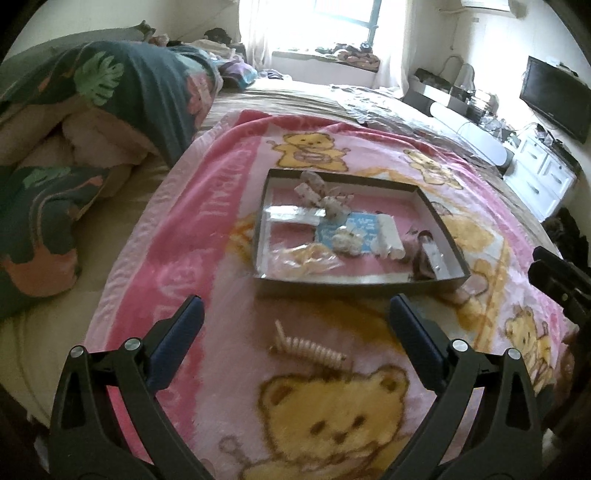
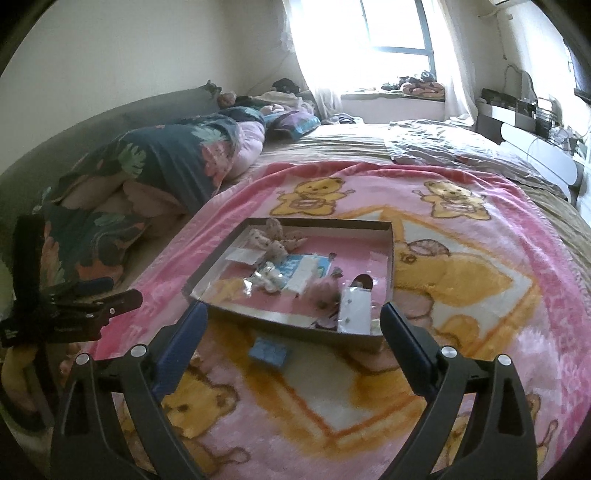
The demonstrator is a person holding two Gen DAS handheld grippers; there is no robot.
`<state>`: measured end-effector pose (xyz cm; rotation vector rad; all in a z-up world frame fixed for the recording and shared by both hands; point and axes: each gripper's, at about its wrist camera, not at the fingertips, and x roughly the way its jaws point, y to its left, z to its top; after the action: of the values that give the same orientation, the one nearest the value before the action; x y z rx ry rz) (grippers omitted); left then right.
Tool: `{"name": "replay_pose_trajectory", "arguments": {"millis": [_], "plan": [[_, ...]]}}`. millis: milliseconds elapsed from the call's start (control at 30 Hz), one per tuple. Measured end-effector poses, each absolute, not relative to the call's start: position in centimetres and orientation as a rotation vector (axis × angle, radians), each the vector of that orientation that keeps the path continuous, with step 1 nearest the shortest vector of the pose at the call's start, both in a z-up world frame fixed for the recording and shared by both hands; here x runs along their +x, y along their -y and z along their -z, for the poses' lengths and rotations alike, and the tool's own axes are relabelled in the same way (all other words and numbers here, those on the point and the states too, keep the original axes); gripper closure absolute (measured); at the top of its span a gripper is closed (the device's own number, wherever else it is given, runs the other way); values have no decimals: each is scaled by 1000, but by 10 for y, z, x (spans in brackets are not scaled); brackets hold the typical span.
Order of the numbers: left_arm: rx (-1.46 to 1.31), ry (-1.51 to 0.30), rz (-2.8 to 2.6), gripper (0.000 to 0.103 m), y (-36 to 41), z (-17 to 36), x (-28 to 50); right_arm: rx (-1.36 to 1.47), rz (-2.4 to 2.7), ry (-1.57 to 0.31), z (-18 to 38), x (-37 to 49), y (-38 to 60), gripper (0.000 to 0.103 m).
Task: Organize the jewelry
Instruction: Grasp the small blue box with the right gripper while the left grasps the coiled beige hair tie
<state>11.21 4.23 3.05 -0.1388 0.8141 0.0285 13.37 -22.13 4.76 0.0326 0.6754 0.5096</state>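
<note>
Left gripper (image 1: pixel 295 314): jaws wide, empty, over a pale spiral hair tie (image 1: pixel 314 349) lying loose on the pink bear blanket (image 1: pixel 229 184). Right gripper (image 2: pixel 293 319): jaws wide, empty; a small blue card (image 2: pixel 269 350) lies between them, just near of the tray. Farther out, the shallow box tray (image 1: pixel 360 282) holds bagged pieces, scrunchies, cards. Judgement: mostly gathered; two loose items left.

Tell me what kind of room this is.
A bedroom, most likely at home: a bed with a pink teddy-bear blanket and rumpled floral quilt, a window behind, and a television over white drawers.
</note>
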Motion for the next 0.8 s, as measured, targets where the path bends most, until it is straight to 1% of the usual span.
{"name": "replay_pose_trajectory", "arguments": {"millis": [367, 800], "plan": [[-154, -856, -52, 10, -59, -11, 86, -7, -531, -716, -35, 123, 201, 9], [-192, -963, -42, 10, -71, 31, 80, -42, -548, -830, 10, 140, 180, 9]]}}
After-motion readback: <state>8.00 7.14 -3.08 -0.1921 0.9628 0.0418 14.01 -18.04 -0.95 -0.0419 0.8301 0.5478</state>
